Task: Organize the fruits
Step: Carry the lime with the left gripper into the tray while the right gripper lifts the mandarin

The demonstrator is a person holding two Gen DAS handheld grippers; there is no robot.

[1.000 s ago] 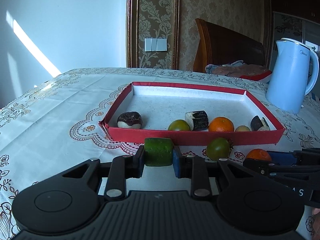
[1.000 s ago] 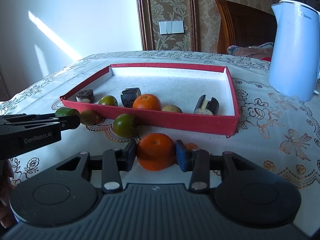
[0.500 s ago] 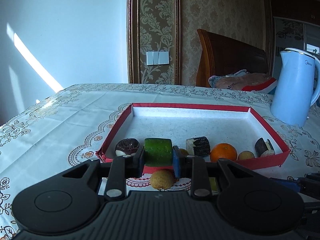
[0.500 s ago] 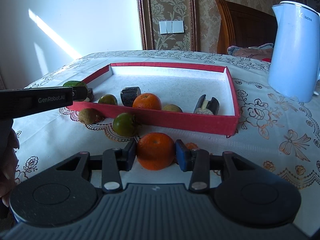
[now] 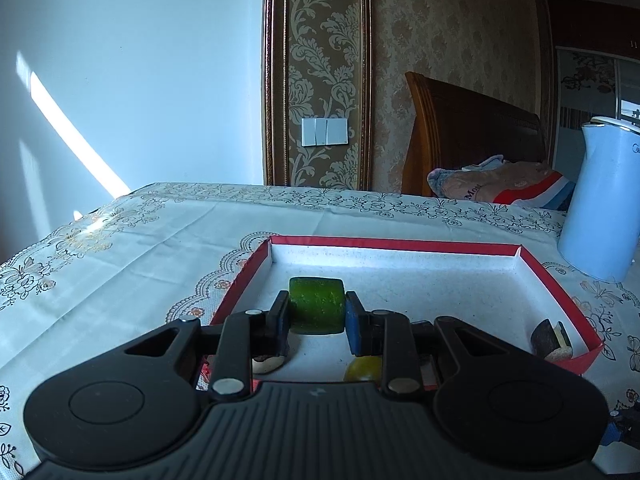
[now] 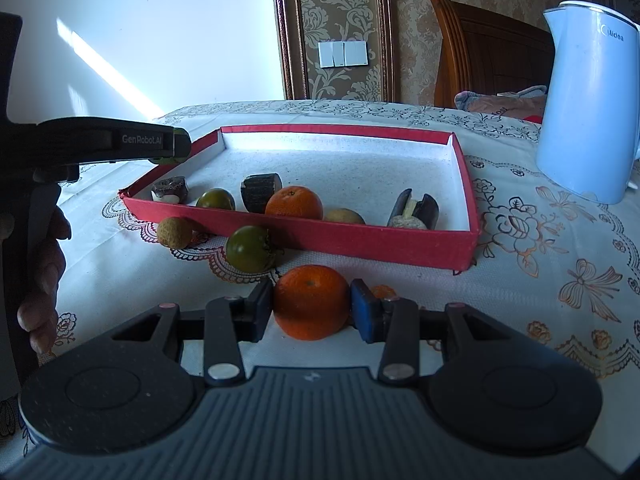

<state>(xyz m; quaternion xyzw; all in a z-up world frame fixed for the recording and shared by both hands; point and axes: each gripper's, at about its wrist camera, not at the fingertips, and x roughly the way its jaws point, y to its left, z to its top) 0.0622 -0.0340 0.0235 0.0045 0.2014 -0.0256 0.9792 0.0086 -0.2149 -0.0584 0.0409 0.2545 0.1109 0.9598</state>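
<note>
Holding fruit in both grippers beside the red tray (image 6: 304, 236).

My left gripper (image 5: 316, 314) pinches a green fruit (image 5: 316, 311) above the tray's near left part, clear of its white floor (inside it, an orange (image 6: 294, 202), a green tomato (image 6: 215, 199) and dark cut pieces sit along the front wall). My right gripper (image 6: 312, 310) is closed on a second orange (image 6: 311, 302) resting on the surface just in front of the tray. Another green tomato (image 6: 250, 249) and a small tan fruit (image 6: 174, 232) lie against the tray's front wall outside. A blue kettle (image 6: 590, 112) stands to the right of the tray.
</note>
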